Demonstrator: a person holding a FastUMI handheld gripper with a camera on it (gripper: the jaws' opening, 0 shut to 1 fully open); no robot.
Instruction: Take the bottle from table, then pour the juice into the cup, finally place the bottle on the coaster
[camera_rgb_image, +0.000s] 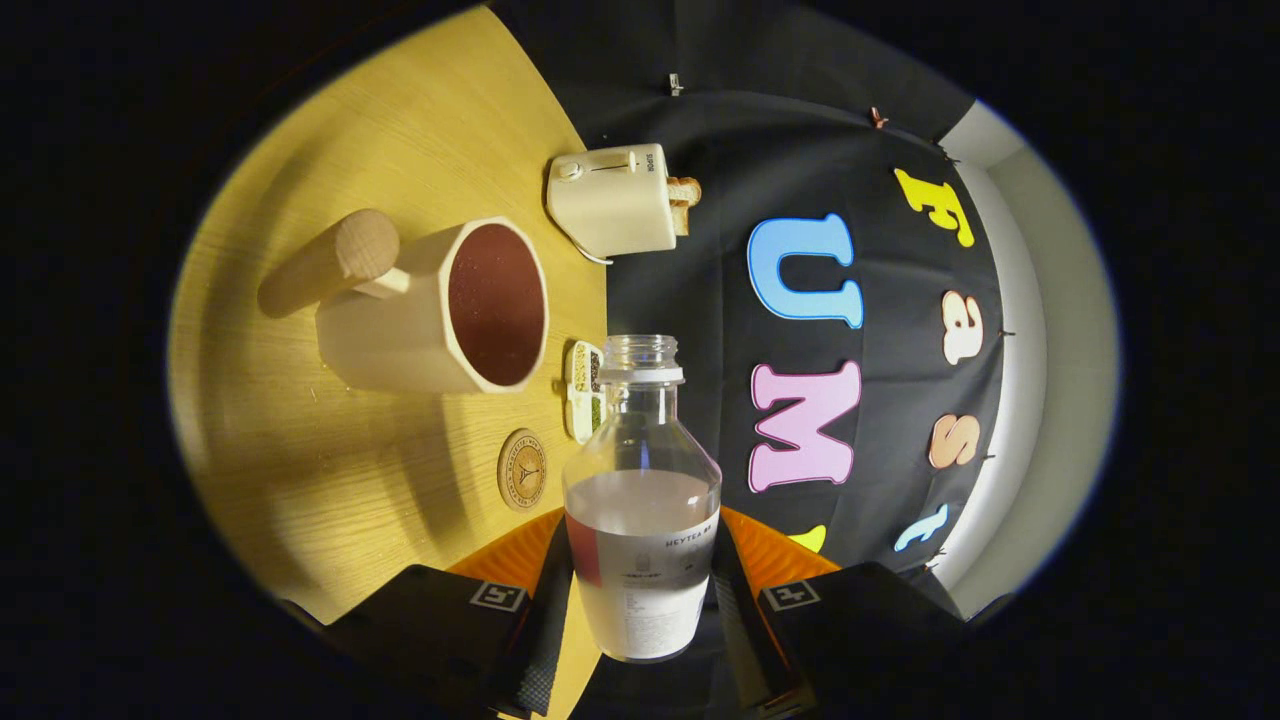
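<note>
A: Gripping anything?

B: Yes, the gripper has both fingers pressed on the bottle, one on each side of its lower body.

A: How does the bottle look?

B: Clear, uncapped, labelled, roughly half full of pale cloudy juice.

A: And beyond the fingers?

B: The view is rolled sideways. The round coaster lies on the desk just ahead, a beige cup with a wooden handle farther on, and a toaster beyond that.
</note>
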